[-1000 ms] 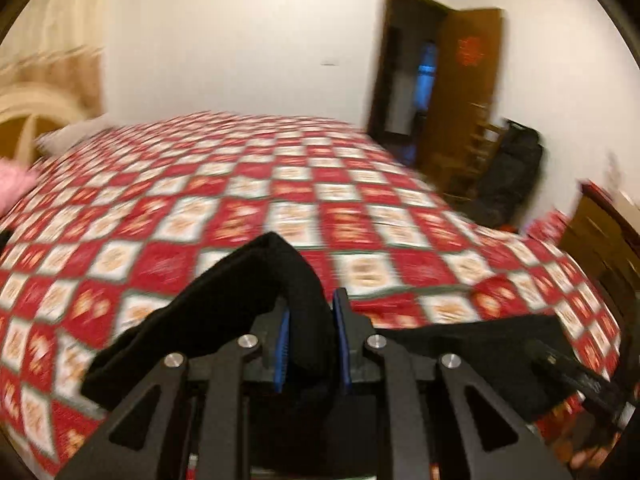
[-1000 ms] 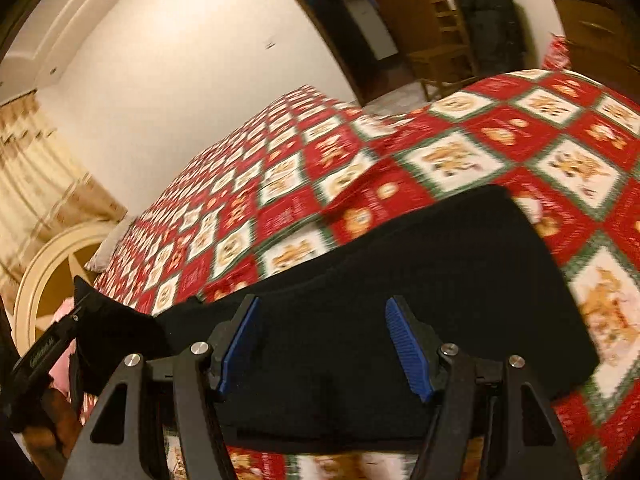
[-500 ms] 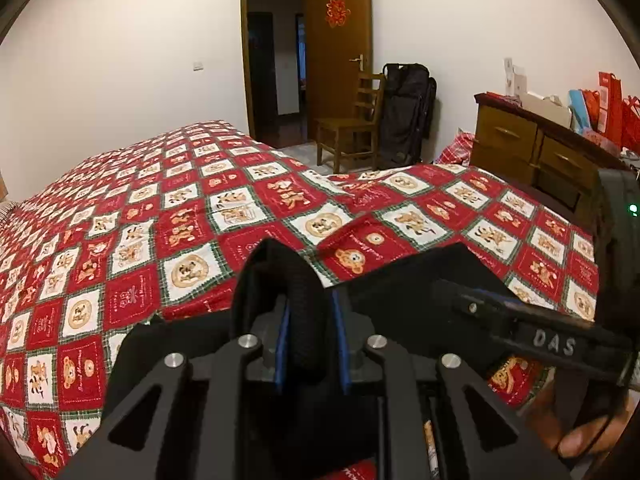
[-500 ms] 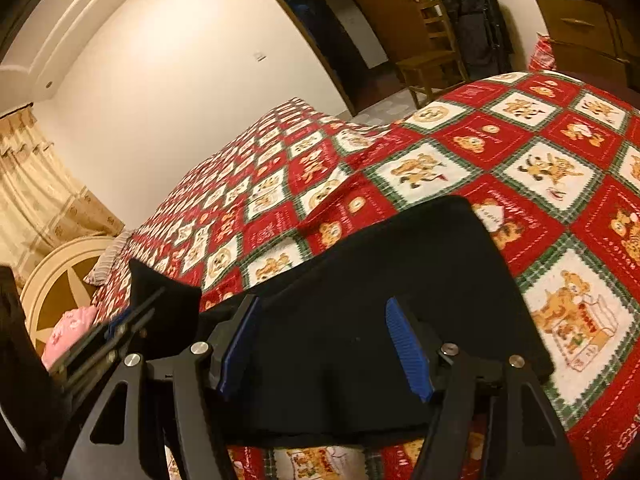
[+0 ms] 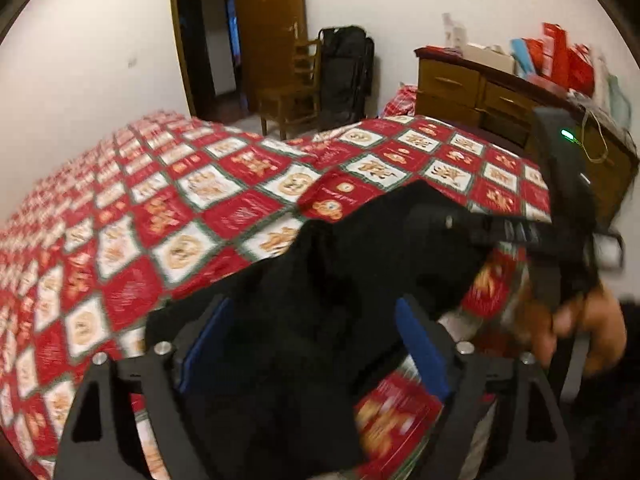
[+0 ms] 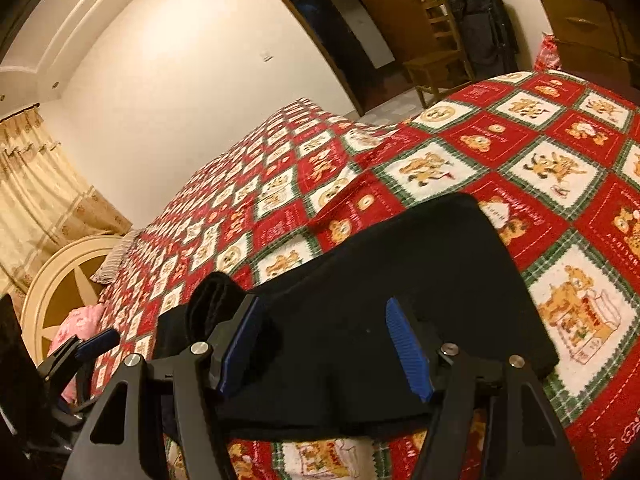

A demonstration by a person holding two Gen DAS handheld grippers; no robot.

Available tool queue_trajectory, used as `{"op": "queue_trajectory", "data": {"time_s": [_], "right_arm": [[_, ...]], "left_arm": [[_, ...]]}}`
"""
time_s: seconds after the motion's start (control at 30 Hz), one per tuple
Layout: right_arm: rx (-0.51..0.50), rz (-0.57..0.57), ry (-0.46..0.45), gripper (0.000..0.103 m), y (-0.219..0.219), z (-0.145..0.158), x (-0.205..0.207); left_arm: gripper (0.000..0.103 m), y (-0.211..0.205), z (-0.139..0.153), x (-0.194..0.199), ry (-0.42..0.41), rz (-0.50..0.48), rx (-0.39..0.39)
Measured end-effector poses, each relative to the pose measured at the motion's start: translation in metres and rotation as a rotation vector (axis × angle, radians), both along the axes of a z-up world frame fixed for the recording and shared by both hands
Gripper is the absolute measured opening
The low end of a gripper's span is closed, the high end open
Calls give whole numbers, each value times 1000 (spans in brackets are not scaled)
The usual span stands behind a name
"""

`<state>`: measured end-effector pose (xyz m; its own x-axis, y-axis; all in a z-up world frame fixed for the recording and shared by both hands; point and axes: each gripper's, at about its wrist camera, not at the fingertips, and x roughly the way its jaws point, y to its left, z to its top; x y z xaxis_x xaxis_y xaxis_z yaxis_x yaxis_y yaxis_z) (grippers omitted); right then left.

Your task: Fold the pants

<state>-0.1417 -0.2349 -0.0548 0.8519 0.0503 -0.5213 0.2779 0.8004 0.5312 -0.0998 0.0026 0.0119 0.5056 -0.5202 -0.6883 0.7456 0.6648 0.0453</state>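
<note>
Left wrist view, tool: I see my left gripper [image 5: 316, 344] tilted down to the bed, its jaws opening; a fold of the black pants [image 5: 320, 320] stands between the blue pads [image 5: 208, 344], and they do not press it.
Left wrist view, pants: they lie on the near edge of the red checkered bedspread [image 5: 180, 208], bunched and a little raised in the middle.
Left wrist view, other hand: at the right edge I see the person's right hand [image 5: 576, 328] around the handle of the right gripper [image 5: 432, 220], whose tip is over the pants. This picture is blurred.
Left wrist view, only here: a wooden dresser [image 5: 480, 92] with red boxes on top.
Right wrist view, tool: the right gripper [image 6: 324, 344] points down at the pants [image 6: 400, 280] with its jaws apart; the cloth lies under and between the pads, not pinched.
Right wrist view, pants: a flat dark band across the bedspread [image 6: 440, 160], with one raised fold at the left.
Right wrist view, only here: the left gripper [image 6: 94, 340] at the left edge, a pink pillow [image 6: 76, 328], a round cream headboard [image 6: 60, 276] and a curtain [image 6: 36, 196].
</note>
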Motion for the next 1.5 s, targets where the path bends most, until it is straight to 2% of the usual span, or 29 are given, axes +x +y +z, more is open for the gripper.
{"op": "queue_trajectory", "data": {"time_s": [0.1, 0.17, 0.2, 0.27, 0.37, 0.4, 0.43, 0.53, 0.6, 0.63, 0.7, 0.8, 0.83, 0.87, 0.97, 1.03, 1.1, 1.13, 1.17, 1.2, 1.23, 1.3, 1.33, 1.37, 1.4, 1.47, 1.5], "right_arm": [[22, 103, -63, 66, 14, 7, -1], [41, 237, -97, 66, 31, 13, 5], [54, 297, -105, 66, 41, 14, 8], [76, 417, -80, 66, 65, 9, 21], [33, 493, 26, 63, 95, -9, 38], [39, 514, 48, 60, 101, -15, 42], [45, 537, 68, 51, 107, -20, 46], [-9, 602, 86, 47, 124, -21, 56], [-50, 618, 102, 29, 132, -20, 63], [-59, 635, 110, 8, 136, -19, 67], [-65, 662, 101, 7, 137, -15, 70], [-54, 702, 12, 7, 135, 9, 72], [-95, 688, -46, 7, 129, 30, 76], [-95, 688, -46, 7, 129, 30, 76], [-126, 632, -115, 7, 106, 57, 91], [-110, 619, -133, 7, 88, 66, 103], [-110, 603, -101, 7, 73, 61, 122], [-90, 572, -21, 8, 59, 43, 141], [-90, 572, -21, 9, 59, 43, 141], [-33, 548, 40, 9, 46, 28, 150], [29, 528, 75, 13, 36, 21, 154], [240, 460, 110, 26, 5, 5, 149], [320, 421, 86, 42, -12, 3, 137], [342, 394, 49, 57, -22, 4, 124], [341, 350, 1, 62, -33, 7, 108], [299, 266, -65, 65, -45, 12, 80], [279, 260, -59, 65, -43, 12, 73]], "left_arm": [[88, 36, 8, -2, -3, 28, -23], [95, 61, 12, 3, -28, 107, -50], [95, 72, 13, 7, -36, 154, -60], [95, 92, 9, 20, -20, 268, -78], [95, 111, 0, 40, 35, 418, -106], [95, 116, -2, 44, 54, 447, -122], [95, 119, -5, 46, 67, 464, -133], [95, 121, -9, 47, 62, 474, -139], [95, 120, -10, 46, 43, 475, -120], [95, 121, -11, 46, 37, 475, -115], [95, 122, -12, 48, 32, 474, -107], [95, 123, -12, 48, 29, 474, -106], [95, 124, -11, 48, 23, 476, -109], [95, 125, -9, 49, 18, 478, -115], [95, 127, -1, 53, 0, 488, -145], [95, 126, 6, 56, -16, 490, -164], [95, 123, 10, 58, -24, 480, -174], [95, 120, 11, 59, -23, 472, -177], [95, 116, 11, 62, -19, 463, -178], [95, 110, 9, 65, -12, 449, -177], [95, 105, 7, 66, -8, 441, -175], [95, 93, 2, 71, 12, 430, -161], [95, 90, 0, 72, 22, 424, -158], [95, 86, -2, 72, 33, 409, -160], [95, 84, -3, 71, 36, 399, -160], [95, 80, -6, 70, 33, 374, -146], [95, 78, -8, 71, 30, 372, -136]]}}
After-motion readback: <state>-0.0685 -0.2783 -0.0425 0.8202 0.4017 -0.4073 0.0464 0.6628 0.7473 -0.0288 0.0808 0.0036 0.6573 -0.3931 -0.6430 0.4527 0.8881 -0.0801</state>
